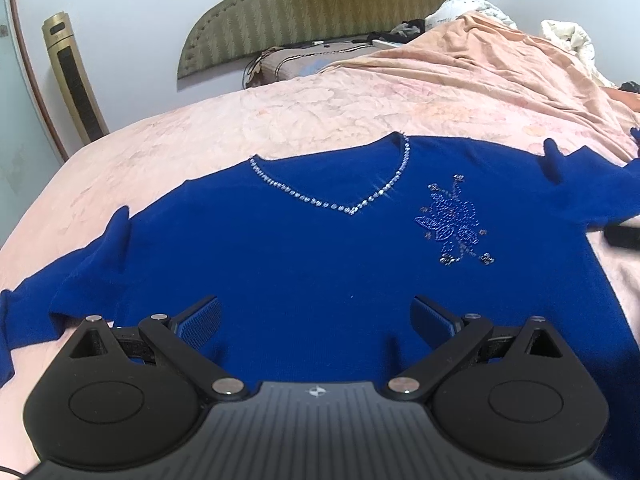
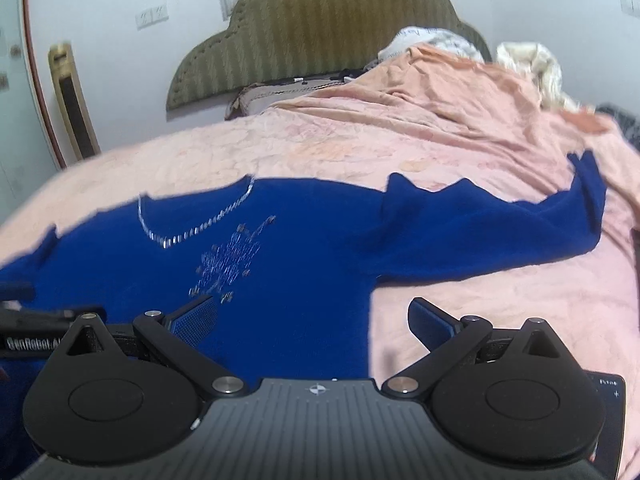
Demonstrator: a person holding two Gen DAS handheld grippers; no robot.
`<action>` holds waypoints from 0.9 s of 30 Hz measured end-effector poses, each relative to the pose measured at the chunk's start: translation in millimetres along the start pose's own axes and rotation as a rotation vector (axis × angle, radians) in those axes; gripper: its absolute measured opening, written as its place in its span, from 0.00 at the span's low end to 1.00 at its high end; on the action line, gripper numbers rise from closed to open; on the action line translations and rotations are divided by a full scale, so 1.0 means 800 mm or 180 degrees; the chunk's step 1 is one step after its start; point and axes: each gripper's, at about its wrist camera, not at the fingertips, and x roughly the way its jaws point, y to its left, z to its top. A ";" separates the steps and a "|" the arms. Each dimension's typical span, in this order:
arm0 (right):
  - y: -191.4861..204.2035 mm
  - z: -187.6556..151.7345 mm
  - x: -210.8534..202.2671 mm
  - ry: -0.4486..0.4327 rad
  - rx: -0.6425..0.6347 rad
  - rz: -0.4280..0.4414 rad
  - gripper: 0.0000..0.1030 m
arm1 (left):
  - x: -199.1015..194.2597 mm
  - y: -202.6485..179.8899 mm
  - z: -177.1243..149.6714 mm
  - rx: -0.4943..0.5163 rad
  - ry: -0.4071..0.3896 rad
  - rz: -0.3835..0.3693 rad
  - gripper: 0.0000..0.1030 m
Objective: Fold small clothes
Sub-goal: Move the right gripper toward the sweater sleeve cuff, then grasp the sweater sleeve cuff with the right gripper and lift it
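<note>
While sweater (image 1: pixel 300 264) lies flat | both hand-held grippers apart | bedspread (image 2: pixel 500 300) bare beside hem

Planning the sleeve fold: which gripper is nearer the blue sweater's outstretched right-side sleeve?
Right. The right gripper straddles the sweater's side edge just below that sleeve; the left gripper hovers over the body's middle.

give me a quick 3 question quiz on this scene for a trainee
1. True or false: the blue knit sweater with its rhinestone V-neckline lies spread flat, front up, on the pink quilted bedspread.
2. Which tongs straddle the sweater's side edge, one finger over knit and one over bedspread: A) left tongs B) right tongs?
3. Fill in: both tongs are ____ and hold nothing.

Key: 1 true; 2 B; 3 open
</note>
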 end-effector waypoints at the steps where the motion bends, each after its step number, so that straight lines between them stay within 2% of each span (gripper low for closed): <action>1: -0.017 0.008 0.001 0.0017 0.0087 0.0072 0.99 | 0.000 -0.001 0.001 0.0016 -0.0014 -0.0006 0.98; 3: -0.055 0.028 0.000 -0.0054 0.0193 0.0011 1.00 | 0.000 -0.003 0.002 0.0043 -0.0029 -0.0005 0.98; 4: -0.076 0.039 0.001 -0.0131 0.0198 -0.0132 1.00 | 0.002 -0.004 0.003 0.0054 -0.0020 -0.0009 0.98; 9: -0.193 0.101 0.040 -0.0301 0.0391 -0.1171 1.00 | 0.013 -0.008 0.004 0.0099 0.0066 -0.0031 0.98; 11: -0.235 0.117 0.066 -0.0293 0.0401 -0.1499 0.96 | 0.016 -0.010 0.005 0.0148 0.0070 -0.0014 0.98; 13: -0.274 0.128 0.094 -0.0233 0.0449 -0.1718 0.85 | 0.021 -0.011 0.006 0.0197 0.0076 0.0046 0.98; 15: -0.297 0.137 0.119 -0.0154 0.0481 -0.1745 0.78 | 0.027 -0.011 0.007 0.0217 0.0091 0.0109 0.98; 18: -0.301 0.146 0.154 -0.0097 0.0297 -0.1744 0.65 | 0.038 -0.008 0.010 0.0202 0.0172 0.0148 0.98; 20: -0.298 0.152 0.171 -0.0029 0.0084 -0.1897 0.54 | 0.044 -0.007 0.011 0.0184 0.0206 0.0147 0.98; 21: -0.301 0.156 0.178 -0.0008 0.0027 -0.1989 0.40 | 0.046 -0.007 0.012 0.0179 0.0214 0.0145 0.98; 22: -0.308 0.160 0.181 -0.0007 0.0037 -0.2039 0.30 | 0.046 -0.007 0.013 0.0177 0.0213 0.0141 0.98; 23: -0.320 0.166 0.182 -0.0026 0.0118 -0.2052 0.26 | 0.046 -0.008 0.013 0.0179 0.0211 0.0137 0.98; 24: -0.331 0.169 0.177 -0.0060 0.0253 -0.2051 0.12 | 0.047 -0.008 0.013 0.0184 0.0212 0.0132 0.98; 25: -0.340 0.170 0.171 -0.0089 0.0399 -0.2018 0.03 | 0.046 -0.008 0.013 0.0190 0.0214 0.0128 0.98; 27: -0.357 0.168 0.148 -0.0257 0.0741 -0.1855 0.03 | 0.045 -0.006 0.013 0.0197 0.0208 0.0121 0.98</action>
